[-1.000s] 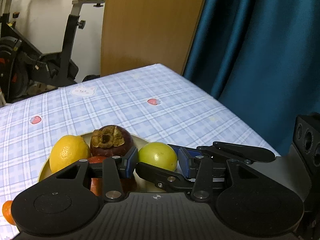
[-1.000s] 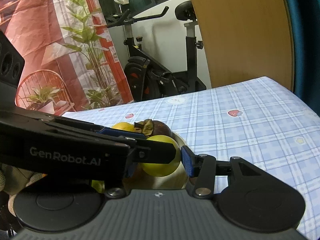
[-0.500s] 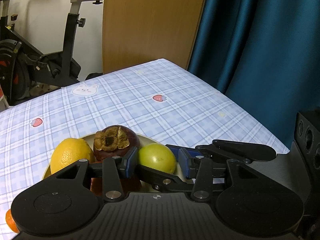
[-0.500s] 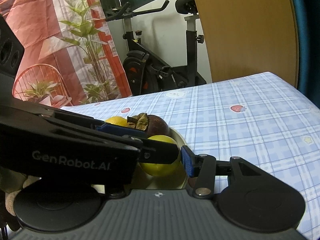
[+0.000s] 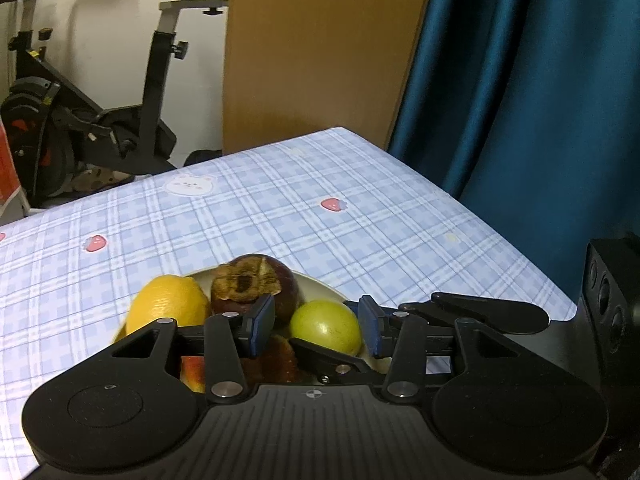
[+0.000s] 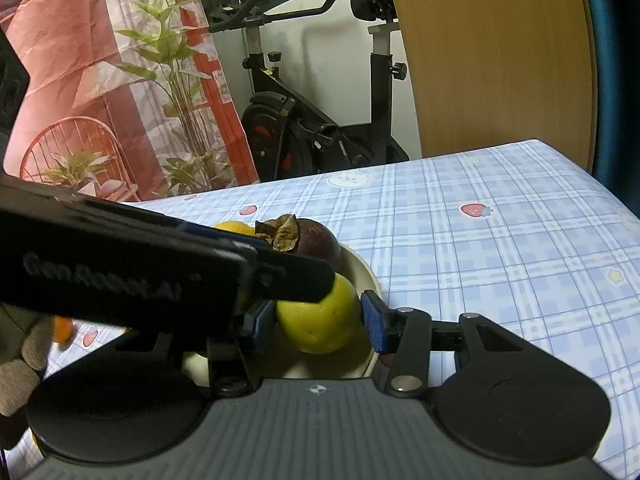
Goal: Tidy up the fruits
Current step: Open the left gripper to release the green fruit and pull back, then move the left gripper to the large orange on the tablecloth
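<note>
Little has shifted since a second ago, my right gripper (image 6: 320,322) fingers clamp the green-yellow fruit (image 6: 318,318) over the plate (image 6: 366,276), my left gripper (image 5: 316,326) fingers apart, checked tabletop (image 5: 280,216), exercise bike (image 6: 320,128) behind.

far half of the table (image 5: 360,208) wide open, plate (image 6: 366,276) packed with fruit near the front edge (tight squeeze), left gripper (image 6: 256,276) crossing over it

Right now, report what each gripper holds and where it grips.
Right gripper clamps the round yellow-green fruit by its opposite sides, over the cream plate. Left gripper seems to hold nothing.
</note>
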The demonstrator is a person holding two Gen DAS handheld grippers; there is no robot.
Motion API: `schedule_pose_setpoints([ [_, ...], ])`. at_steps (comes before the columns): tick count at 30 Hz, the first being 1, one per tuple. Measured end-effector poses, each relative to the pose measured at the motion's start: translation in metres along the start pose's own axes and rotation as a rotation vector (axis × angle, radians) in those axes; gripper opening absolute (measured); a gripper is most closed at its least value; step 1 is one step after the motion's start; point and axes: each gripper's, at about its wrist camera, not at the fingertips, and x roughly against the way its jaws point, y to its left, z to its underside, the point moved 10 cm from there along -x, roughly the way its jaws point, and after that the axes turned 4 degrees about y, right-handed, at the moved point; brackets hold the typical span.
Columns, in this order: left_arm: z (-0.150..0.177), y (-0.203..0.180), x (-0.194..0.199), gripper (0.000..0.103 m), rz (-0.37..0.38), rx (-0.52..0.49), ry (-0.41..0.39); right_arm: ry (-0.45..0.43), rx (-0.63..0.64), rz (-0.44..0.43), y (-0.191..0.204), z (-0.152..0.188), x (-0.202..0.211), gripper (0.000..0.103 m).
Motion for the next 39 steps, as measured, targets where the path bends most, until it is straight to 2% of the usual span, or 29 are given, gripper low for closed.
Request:
schedule_pose_setpoints([
  [7,0.003,0.01,0.017,0.049,-0.025,0.021,-0.026,0.002,-0.005,0.008,0.001,-0.001,0.006,0.055],
  [18,0.005,0.046,0.067,0.049,-0.07,0.084,-0.097,-0.027,0.005,0.005,0.022,-0.003,0.034,0.056],
  [27,0.02,0.096,0.112,0.049,-0.143,0.158,-0.141,-0.051,0.034,-0.016,0.053,-0.011,0.043,0.056],
  [39,0.057,0.149,0.166,0.049,-0.233,0.194,-0.164,-0.047,0.117,-0.083,0.11,-0.013,0.041,0.056],
])
